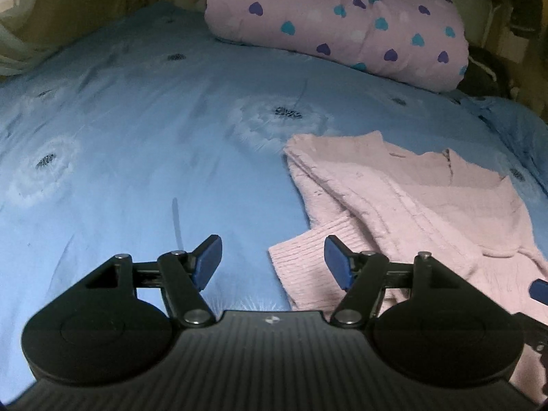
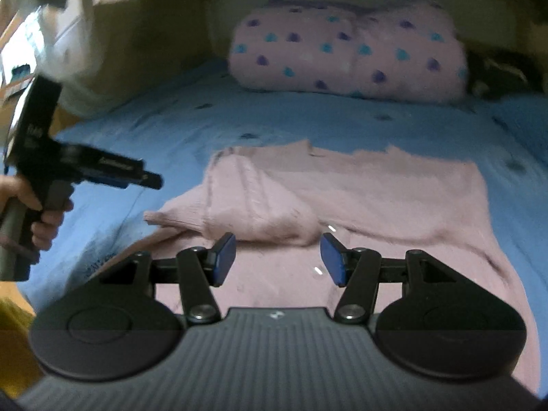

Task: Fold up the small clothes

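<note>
A pink knitted sweater (image 1: 411, 205) lies flat on the blue bed cover (image 1: 137, 137), with one sleeve (image 2: 246, 205) folded across its body. My left gripper (image 1: 274, 260) hovers open at the sweater's left edge. The ribbed cuff (image 1: 301, 270) lies under the gap between its pads, and neither pad touches it. My right gripper (image 2: 278, 260) stands open just above the sweater's (image 2: 376, 198) lower part, holding nothing. In the right wrist view the left gripper (image 2: 130, 174) shows at the left, held by a hand (image 2: 34, 212).
A rolled pink blanket with blue and purple hearts (image 1: 335, 24) (image 2: 346, 51) lies at the head of the bed. A pale curtain (image 1: 13, 34) hangs at the far left. Dark objects (image 1: 486, 78) sit beside the blanket on the right. Left of the sweater is bare bed cover (image 2: 171, 126).
</note>
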### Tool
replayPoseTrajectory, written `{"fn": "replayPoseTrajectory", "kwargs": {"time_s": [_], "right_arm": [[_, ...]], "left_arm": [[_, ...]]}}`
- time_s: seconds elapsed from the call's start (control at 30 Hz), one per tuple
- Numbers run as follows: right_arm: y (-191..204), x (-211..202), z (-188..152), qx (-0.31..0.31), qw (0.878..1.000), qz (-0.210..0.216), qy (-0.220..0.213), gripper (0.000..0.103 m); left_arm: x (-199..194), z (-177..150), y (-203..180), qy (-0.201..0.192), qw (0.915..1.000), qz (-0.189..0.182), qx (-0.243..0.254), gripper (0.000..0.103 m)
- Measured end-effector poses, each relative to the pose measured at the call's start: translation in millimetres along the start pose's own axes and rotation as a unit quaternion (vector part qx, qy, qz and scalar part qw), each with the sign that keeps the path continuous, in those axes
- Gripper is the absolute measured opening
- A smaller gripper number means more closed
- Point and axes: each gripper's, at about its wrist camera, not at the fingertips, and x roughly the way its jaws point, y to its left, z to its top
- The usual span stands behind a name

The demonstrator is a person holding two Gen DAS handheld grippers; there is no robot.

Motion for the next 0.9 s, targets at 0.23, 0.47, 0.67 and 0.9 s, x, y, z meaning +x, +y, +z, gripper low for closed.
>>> {"fn": "replayPoseTrajectory", "kwargs": {"time_s": [0.23,0.47,0.67,0.9], "right_arm": [[29,42,9,-0.023,0.999,-0.008,0.039,0.057],[53,72,11,-0.142,0.987,-0.061,0.036,0.059],[59,84,10,-0.2,0.978,-0.045,0.047,0.059],[67,82,-3,-0.235,0.97,-0.027,0.053,0.059]], "left_arm": [[17,-20,-12,0.015,0.9994,0.009,0.031,0.071],[12,-28,-16,0.006,0.9987,0.013,0.05,0.071],[17,-27,-8,0.019,0.9996,0.01,0.017,0.072],[15,-26,-7,0.019,0.9998,0.008,0.007,0.072]]}}
